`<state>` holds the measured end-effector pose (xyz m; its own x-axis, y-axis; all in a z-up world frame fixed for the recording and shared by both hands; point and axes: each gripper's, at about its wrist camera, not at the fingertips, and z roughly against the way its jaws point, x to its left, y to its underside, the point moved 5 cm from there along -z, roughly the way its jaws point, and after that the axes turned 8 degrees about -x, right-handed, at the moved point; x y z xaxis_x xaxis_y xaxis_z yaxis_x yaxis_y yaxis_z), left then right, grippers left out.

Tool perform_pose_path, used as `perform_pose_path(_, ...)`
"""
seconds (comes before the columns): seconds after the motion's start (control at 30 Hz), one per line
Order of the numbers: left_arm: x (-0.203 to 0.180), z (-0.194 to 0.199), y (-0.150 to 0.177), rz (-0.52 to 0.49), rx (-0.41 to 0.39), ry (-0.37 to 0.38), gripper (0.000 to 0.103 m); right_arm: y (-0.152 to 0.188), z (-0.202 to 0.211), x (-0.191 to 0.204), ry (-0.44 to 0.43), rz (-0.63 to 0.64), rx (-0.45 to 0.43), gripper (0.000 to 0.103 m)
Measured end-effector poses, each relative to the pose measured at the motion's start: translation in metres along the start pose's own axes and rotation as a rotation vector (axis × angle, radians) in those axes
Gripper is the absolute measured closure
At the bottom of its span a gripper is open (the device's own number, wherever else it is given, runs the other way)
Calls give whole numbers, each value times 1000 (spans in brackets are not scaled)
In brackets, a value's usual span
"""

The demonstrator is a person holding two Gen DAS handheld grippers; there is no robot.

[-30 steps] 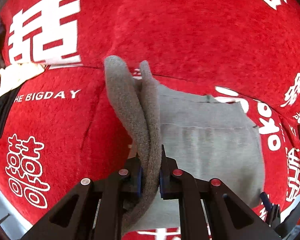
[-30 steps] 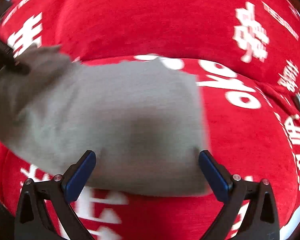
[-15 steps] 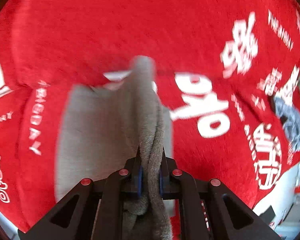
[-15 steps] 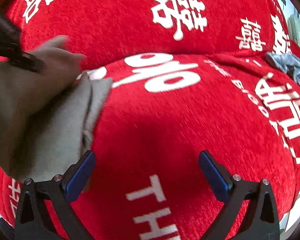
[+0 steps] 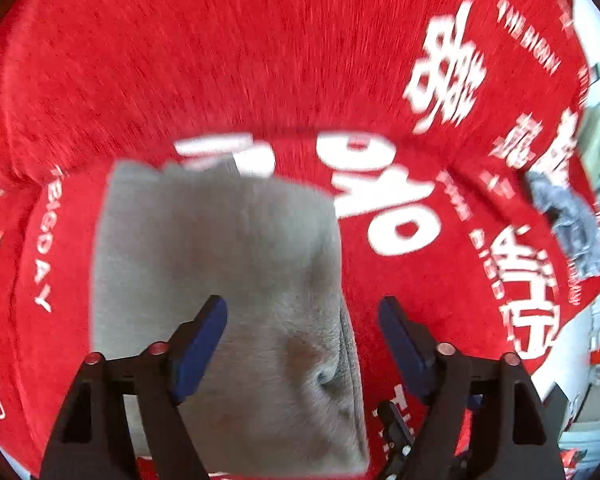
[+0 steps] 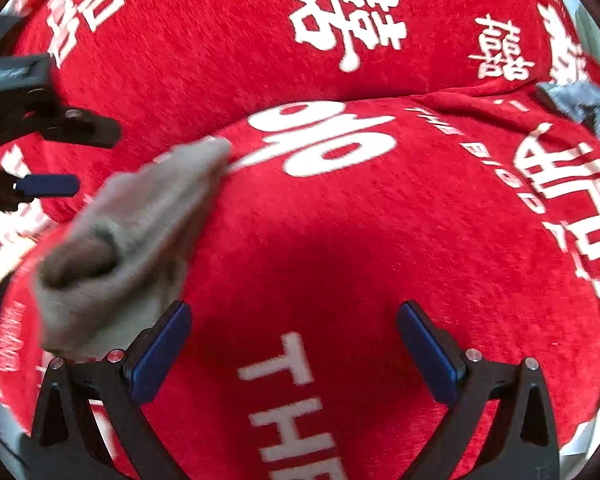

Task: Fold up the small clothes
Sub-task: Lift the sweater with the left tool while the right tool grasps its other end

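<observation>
The left gripper (image 5: 302, 322) has just been opening and its jaws now stand wide above the grey garment (image 5: 220, 280), pads clear of the cloth. The garment lies folded over on the red cover (image 5: 260, 60). The right gripper (image 6: 294, 344) is spread wide too, with bare red cloth between its jaws and the garment beside its left finger. Farther off, a blue-grey cloth (image 5: 572, 224) lies on the cover.

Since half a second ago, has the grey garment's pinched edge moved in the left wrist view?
Yes. The left gripper has just opened, and the grey garment now lies folded on the red cover, left of its white "OK".
</observation>
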<state>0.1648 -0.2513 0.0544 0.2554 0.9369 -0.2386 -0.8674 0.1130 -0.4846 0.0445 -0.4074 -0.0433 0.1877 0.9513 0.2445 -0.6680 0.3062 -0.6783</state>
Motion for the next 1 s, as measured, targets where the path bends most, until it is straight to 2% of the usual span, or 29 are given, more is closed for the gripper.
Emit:
perform_pose_path(0.07, 17, 18, -1, -13, -33, 5, 24, -6, -3, 6, -117, -44, 27, 1)
perform_pose_path(0.1, 29, 24, 1, -25, -58, -15, 24, -11, -5, 9, -179, -66, 34, 1)
perform_pose_path(0.2, 73, 28, 15, -32, -76, -97, 24, -30, -15, 11, -255, -109, 51, 1)
perform_pose_path(0.27, 98, 28, 31, -11, -66, -108, 24, -46, -28, 14, -321, -145, 77, 1)
perform_pose_path(0.37, 125, 30, 64, -10, -57, -90, 24, -65, -63, 26, -350, -172, 153, 1)
perform_pose_path(0.5, 127, 31, 106, -118, -64, -76, 24, -73, -113, 51, -344, -149, 263, 2)
perform_pose_path(0.57, 119, 24, 120, -183, -73, -103, 24, -71, -131, 69, -341, -105, 306, 14)
perform_pose_path(0.6, 114, 18, 127, -217, -70, -113, 24, -69, -135, 77, -342, -77, 323, 30)
perform_pose_path(0.63, 109, 10, 132, -266, -65, -124, 24, -67, -140, 85, -336, -46, 338, 35)
perform_pose_path(0.67, 106, 6, 133, -286, -68, -131, 24, -66, -141, 94, -295, 8, 332, 37)
perform_pose_path(0.73, 102, 2, 128, -293, -93, -138, 24, -69, -138, 105, -246, 91, 289, 51)
perform_pose_path(0.77, 102, 3, 124, -282, -106, -135, 24, -72, -134, 111, -223, 140, 266, 55)
perform_pose_path(0.83, 108, 4, 113, -235, -142, -135, 24, -76, -128, 119, -216, 195, 238, 77)
perform_pose_path(0.87, 113, 5, 110, -209, -148, -133, 24, -79, -124, 126, -217, 231, 222, 82)
perform_pose_path(0.93, 132, 10, 106, -97, -165, -108, 30, -84, -120, 138, -212, 277, 201, 87)
perform_pose_path(0.97, 138, 15, 107, -56, -172, -87, 38, -89, -114, 147, -230, 297, 182, 88)
perform_pose_path(1.0, 142, 19, 109, -34, -179, -75, 38, -93, -106, 156, -259, 316, 156, 88)
